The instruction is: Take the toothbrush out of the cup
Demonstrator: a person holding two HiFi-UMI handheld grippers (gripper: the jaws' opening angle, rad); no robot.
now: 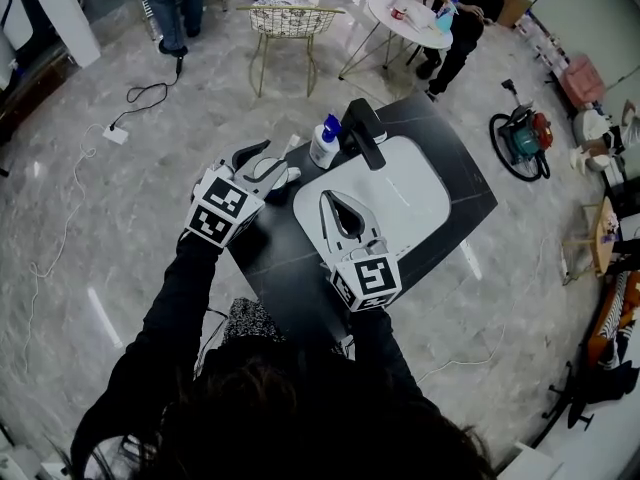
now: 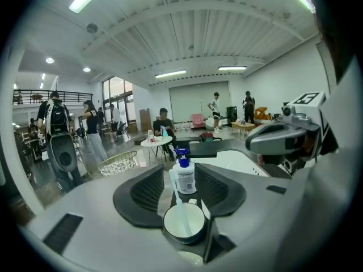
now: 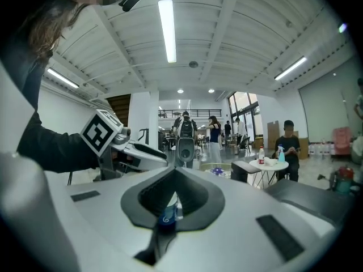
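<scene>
— On the dark table (image 1: 280, 263), beside the white sink (image 1: 400, 193), how is the work laid out?

— A pump bottle (image 1: 324, 144) with a blue cap is seen at the sink's left corner. The left gripper (image 1: 276, 164) is held just before it, jaws spread wide and pressed on nothing. Between those jaws a white cup (image 2: 196, 224) is framed, and the white toothbrush (image 2: 179, 200) is stood in it, leaned toward the bottle.

— And the right gripper (image 1: 332, 200)?

— It is held over the sink's near side with its jaws drawn together. Nothing is seen to be gripped; a blue patch shows through the slit and is probably the bottle beyond.

— How is the take best done?

— The toothbrush is thin and the cup looks light, so only the handle should be caught. The open jaws are better lined up on the stretch above the rim, with the handle centred between the pads before they are closed. If the rim is pinched as well, the cup is likely to be dragged along or tipped.

— And the lift?

— It should be drawn along the handle's own lean, so that the far rim is not levered. The bottle just behind should be kept clear of the jaw tips.
</scene>
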